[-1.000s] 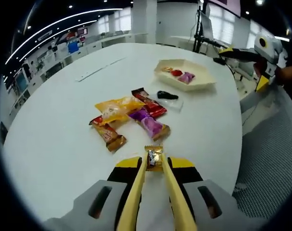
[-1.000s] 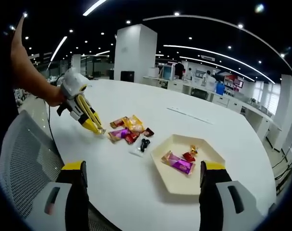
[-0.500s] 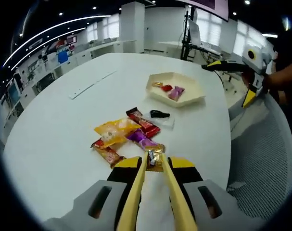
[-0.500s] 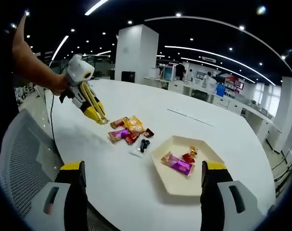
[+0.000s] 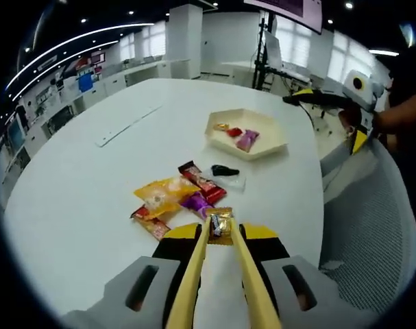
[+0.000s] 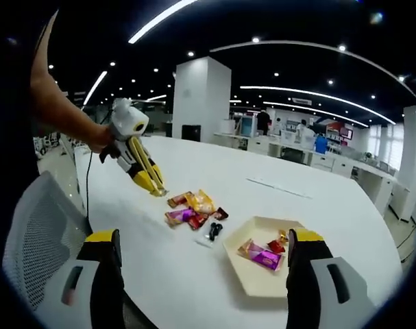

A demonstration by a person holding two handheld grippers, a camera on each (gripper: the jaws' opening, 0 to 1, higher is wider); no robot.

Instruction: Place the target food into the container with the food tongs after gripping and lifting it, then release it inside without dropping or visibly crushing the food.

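Your left gripper [image 5: 220, 229] has its long yellow tongs pinched narrow on a small wrapped candy [image 5: 219, 224], held at the very tips and raised above the white table [image 5: 77, 171]. In the left gripper view the candy stands roughly upright between the tongs, its long axis running along them, with a gold crimped end on top and a darker printed middle; its lower end is hidden between the tongs and the print is too small to read. Just beyond it on the table lies a loose pile of sweets [image 5: 173, 199]: a yellow packet, a purple one, a red one and a brown one, overlapping so that their edges are hard to separate. Next to them sits a small black item on a clear wrapper [image 5: 226, 171]; what it is cannot be made out. Further on is the cream hexagonal tray [image 5: 273, 140] with a purple, a red and a gold piece already in it. Your right gripper [image 6: 206, 257] has its jaws spread wide apart with nothing between them; their tips are cut off by the lower edge of the right gripper view. From there the tray [image 6: 245, 274] lies ahead on the right and the left gripper [image 6: 156, 190] hangs above the pile [image 6: 192, 209], the candy at its tip too small to distinguish.
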